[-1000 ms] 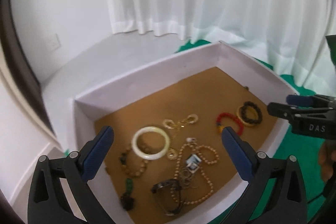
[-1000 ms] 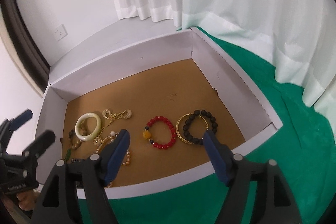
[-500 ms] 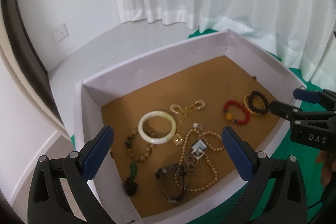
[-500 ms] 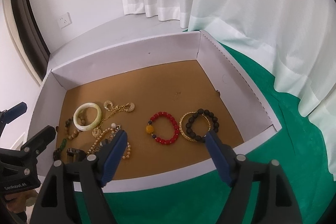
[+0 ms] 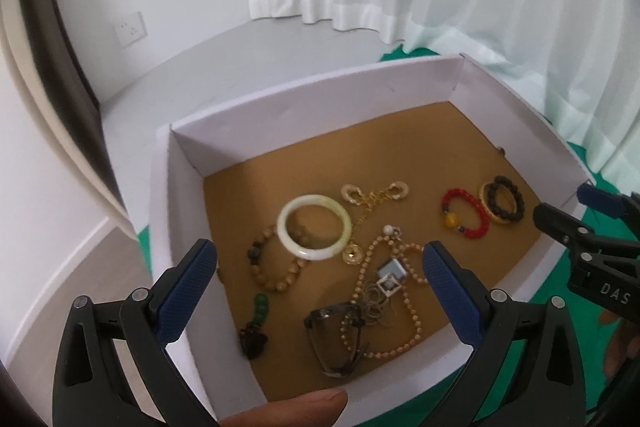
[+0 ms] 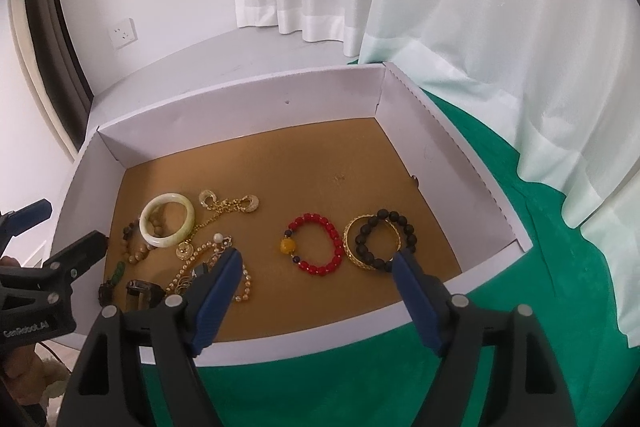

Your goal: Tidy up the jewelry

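Left wrist view shows the jewelry lying on the brown floor of a shallow white box (image 5: 176,187): a heap at the near left, where a long beaded necklace (image 5: 400,291) loops over a clump of thin rings and small square pendants (image 5: 386,277), a dark watch-like band (image 5: 336,335) lies against it, and a pale jade bangle (image 5: 315,227) overlaps a wooden bead bracelet (image 5: 276,267) and a gold chain (image 5: 372,201). Well apart to the right sit a red bead bracelet (image 6: 318,243) and, just beside it, a black bead bracelet (image 6: 386,239) lying on a gold bangle (image 6: 362,243). The left gripper (image 5: 320,287) hangs above the heap, released and empty; the right gripper (image 6: 318,297) stands over the near wall by the red bracelet, jaws wide, nothing between them. The main risk, as I judge it, is the tangle: a pinch on the necklace could drag the rings and pendants up with it, or catch the chain under the bangle. The smooth bangle may slip from the pads. On the right, closing on the black beads could catch the gold bangle too. A low approach could knock the box wall and slide the box on the green cloth (image 6: 500,307) covering the desk.
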Motion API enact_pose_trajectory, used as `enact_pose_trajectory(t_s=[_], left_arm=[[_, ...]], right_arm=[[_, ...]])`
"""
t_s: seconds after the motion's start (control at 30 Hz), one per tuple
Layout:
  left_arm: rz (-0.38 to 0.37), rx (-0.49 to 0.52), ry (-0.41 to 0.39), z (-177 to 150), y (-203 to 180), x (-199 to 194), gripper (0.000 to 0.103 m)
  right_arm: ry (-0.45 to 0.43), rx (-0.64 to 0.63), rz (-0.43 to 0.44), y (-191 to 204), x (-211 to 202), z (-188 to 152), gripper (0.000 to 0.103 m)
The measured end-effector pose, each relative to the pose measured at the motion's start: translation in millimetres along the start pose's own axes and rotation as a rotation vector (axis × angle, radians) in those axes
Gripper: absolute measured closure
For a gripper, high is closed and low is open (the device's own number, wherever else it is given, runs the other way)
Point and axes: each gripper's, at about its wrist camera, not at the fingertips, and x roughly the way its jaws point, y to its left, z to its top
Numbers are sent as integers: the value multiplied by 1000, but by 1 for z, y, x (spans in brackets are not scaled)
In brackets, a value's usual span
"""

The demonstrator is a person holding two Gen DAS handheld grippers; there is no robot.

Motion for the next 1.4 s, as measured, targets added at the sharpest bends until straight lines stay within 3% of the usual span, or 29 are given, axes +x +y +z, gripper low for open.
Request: enact_pose_trajectory(t_s=[0.27,1.4], left_arm=[[61,-11,5,3,5,-3,1],[36,-33,27,8,16,-14,1]], right_arm=[[20,-7,-33,4,-6,5,20],[87,-51,-23,27,-16,12,20]])
